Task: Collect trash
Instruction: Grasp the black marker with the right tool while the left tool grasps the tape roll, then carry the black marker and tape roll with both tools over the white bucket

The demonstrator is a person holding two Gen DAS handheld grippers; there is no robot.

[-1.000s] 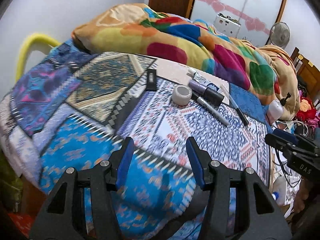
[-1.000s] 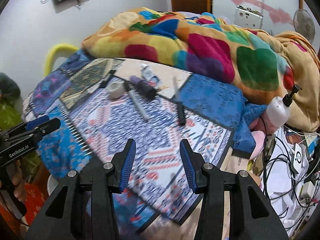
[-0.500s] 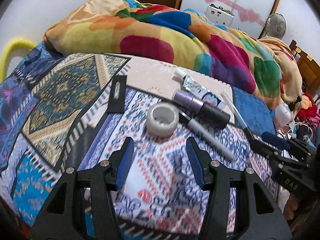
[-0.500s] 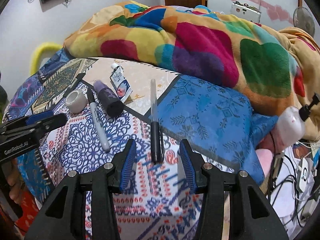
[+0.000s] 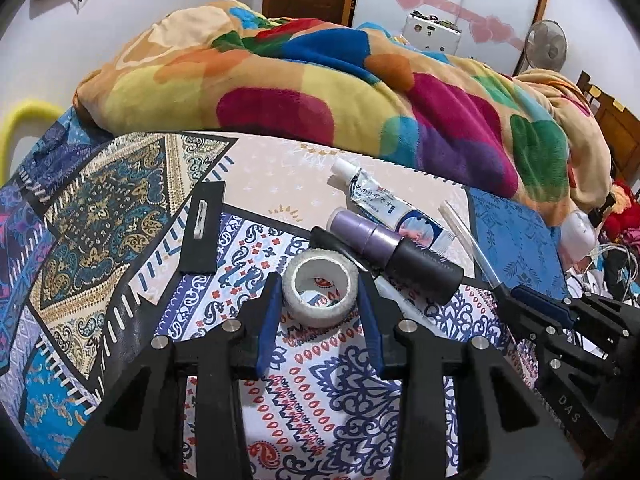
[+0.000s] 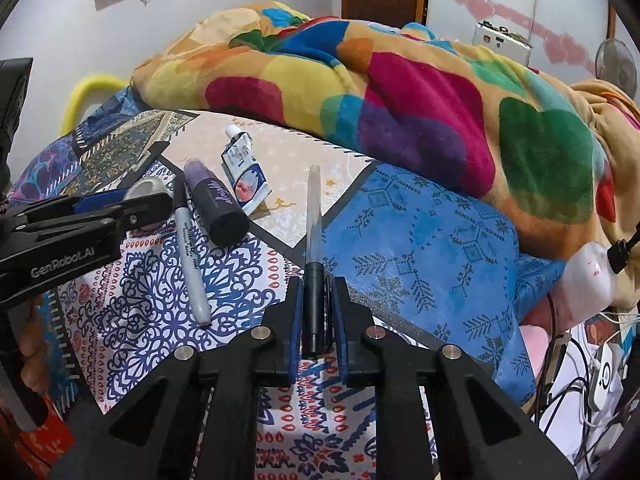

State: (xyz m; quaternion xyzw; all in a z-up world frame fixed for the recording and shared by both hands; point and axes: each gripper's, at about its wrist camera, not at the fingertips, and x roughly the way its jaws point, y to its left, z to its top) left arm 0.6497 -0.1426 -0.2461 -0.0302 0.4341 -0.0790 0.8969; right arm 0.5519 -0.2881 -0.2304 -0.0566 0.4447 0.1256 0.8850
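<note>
On the patterned bedspread lie a white tape roll [image 5: 320, 292], a purple and black bottle [image 5: 394, 256], a small white tube [image 5: 390, 210], a grey marker [image 6: 192, 256] and a clear pen with a black cap [image 6: 313, 248]. My left gripper [image 5: 319, 296] straddles the tape roll, jaws close on both sides of it. My right gripper [image 6: 316, 292] has its jaws narrowed around the pen's black cap, with slight gaps still showing. The bottle [image 6: 218, 208] and tube [image 6: 244, 172] also show in the right wrist view.
A black card with a white clip [image 5: 202, 232] lies left of the tape. A multicoloured blanket [image 5: 320, 92] is heaped behind the items. A pump bottle [image 6: 592, 276] and cables [image 6: 580, 368] sit off the bed's right edge.
Both grippers moved forward and down onto the bed. The left jaws narrowed around the tape roll. The right jaws narrowed around the pen's cap.
</note>
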